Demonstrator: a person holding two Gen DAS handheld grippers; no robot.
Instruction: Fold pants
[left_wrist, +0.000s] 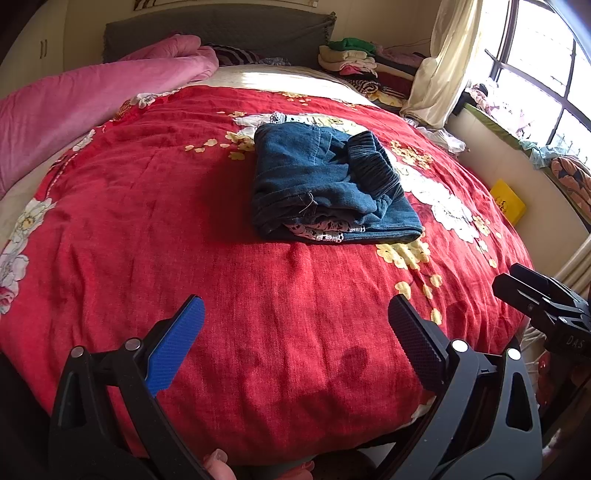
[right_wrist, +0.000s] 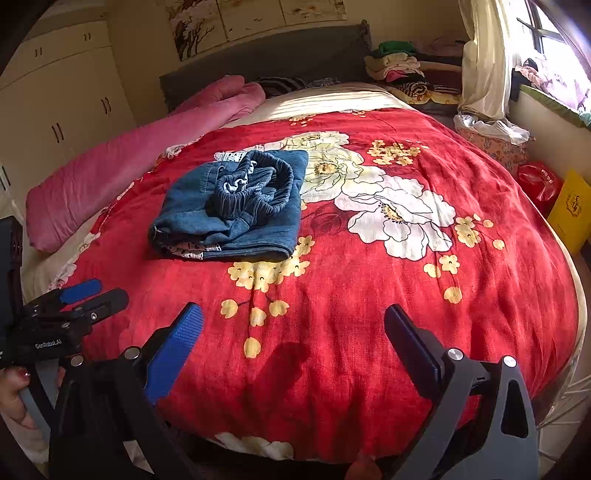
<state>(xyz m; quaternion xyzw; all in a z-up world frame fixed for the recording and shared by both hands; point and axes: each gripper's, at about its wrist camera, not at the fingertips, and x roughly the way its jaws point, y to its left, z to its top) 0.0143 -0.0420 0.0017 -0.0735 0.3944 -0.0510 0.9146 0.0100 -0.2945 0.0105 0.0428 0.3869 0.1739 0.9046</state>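
Blue denim pants (left_wrist: 328, 188) lie folded into a compact bundle on the red floral bedspread (left_wrist: 184, 240), the elastic waistband on top and a patterned lining showing at the near edge. In the right wrist view the pants (right_wrist: 236, 210) sit left of centre. My left gripper (left_wrist: 295, 332) is open over the near part of the bed, well short of the pants, nothing between its fingers. My right gripper (right_wrist: 293, 339) is open too, empty, also near the bed's front edge. Each gripper shows in the other's view: right gripper (left_wrist: 517, 286), left gripper (right_wrist: 96, 293).
A pink quilt (left_wrist: 92, 96) lies rolled along the bed's left side. Stacked clothes (left_wrist: 354, 59) sit by the headboard at the far right. A curtain (left_wrist: 439, 66) and window are on the right, a yellow box (right_wrist: 570, 210) and red bag (right_wrist: 539, 181) beside the bed. Cupboards (right_wrist: 55, 110) stand left.
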